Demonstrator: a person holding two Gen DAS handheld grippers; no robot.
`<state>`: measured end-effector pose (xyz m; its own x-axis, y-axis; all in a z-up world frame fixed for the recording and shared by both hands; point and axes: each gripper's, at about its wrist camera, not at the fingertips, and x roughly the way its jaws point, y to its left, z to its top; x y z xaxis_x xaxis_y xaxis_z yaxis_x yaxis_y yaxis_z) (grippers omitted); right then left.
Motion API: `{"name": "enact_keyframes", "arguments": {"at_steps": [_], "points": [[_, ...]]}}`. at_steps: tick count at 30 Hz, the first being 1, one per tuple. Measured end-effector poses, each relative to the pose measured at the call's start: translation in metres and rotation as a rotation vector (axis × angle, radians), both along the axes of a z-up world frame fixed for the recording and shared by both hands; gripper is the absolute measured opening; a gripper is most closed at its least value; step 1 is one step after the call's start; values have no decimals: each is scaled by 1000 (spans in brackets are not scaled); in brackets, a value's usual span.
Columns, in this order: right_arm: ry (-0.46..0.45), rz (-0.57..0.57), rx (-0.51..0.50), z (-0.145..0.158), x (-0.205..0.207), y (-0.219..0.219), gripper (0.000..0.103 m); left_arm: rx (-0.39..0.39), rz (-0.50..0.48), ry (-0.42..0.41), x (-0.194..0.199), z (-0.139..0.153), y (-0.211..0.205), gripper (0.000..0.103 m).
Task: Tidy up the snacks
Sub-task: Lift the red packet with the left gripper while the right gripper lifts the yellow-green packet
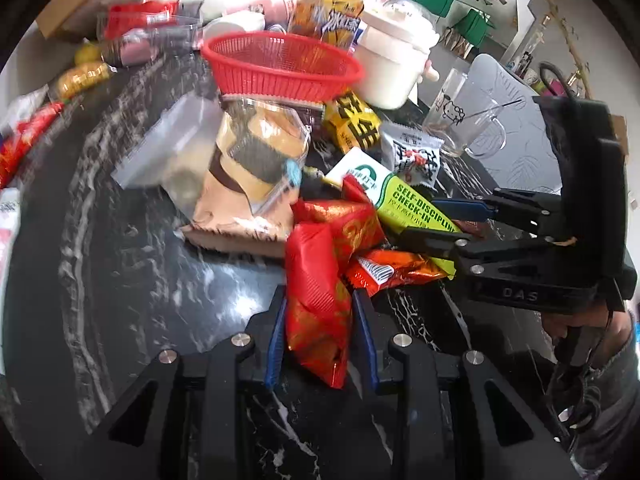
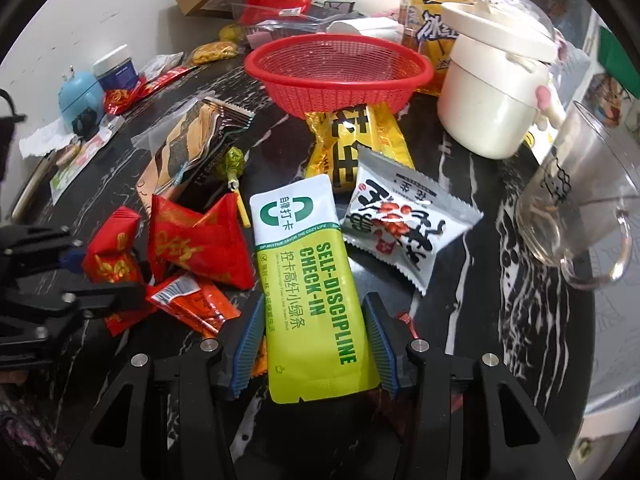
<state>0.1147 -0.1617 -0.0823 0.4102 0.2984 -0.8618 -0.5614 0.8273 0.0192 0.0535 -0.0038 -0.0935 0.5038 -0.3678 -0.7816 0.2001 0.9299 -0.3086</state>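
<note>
On your far left, at the table's edge, a blue pot-shaped container and a dark jar with a pale lid stand closed, so you cannot see what they hold. Next comes your left gripper, its blue pads pinched tight on a red-and-gold packet that stands up between them. A second red-and-gold packet lies just beside it on the black marble table, with a small orange packet touching its lower edge. Behind those lies a long clear-wrapped pastry bag with a green lollipop at its side.

In the middle, toward the back, your red mesh basket sits empty, its front rim resting over the top of a yellow packet.

Your right gripper straddles the green-and-white stick pack printed SELF-DISCIPLINE CHECK-IN. The pack lies lengthwise between the fingers, its lower end toward the gripper's body. The jaws are partly closed, both pads right at the pack's edges, but you cannot tell whether they press on it.

Just right of the pack lies a silver packet. Further right, a cream lidded pot stands shut, contents hidden. At your far right, a glass mug holds nothing you can make out.
</note>
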Motion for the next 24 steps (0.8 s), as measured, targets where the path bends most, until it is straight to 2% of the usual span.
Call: {"name": "enact_keyframes", "arguments": {"at_steps": [4,5,9,22,24], "points": [[-19,-26,13,5,-6,-3,48,12,11,-14,1,-1,0,30],[-23,-34,21,6,-7,-4,47,14,11,-16,1,-1,0,26],[-34,-72,55,13,-12,-12,46,35,7,-44,-6,6,-3,25],[-57,-146,162,40,-34,-29,43,-18,-26,-104,-12,43,-1,24],[-62,-146,174,44,-34,-29,0,-27,-29,-116,-10,49,-1,24]]}}
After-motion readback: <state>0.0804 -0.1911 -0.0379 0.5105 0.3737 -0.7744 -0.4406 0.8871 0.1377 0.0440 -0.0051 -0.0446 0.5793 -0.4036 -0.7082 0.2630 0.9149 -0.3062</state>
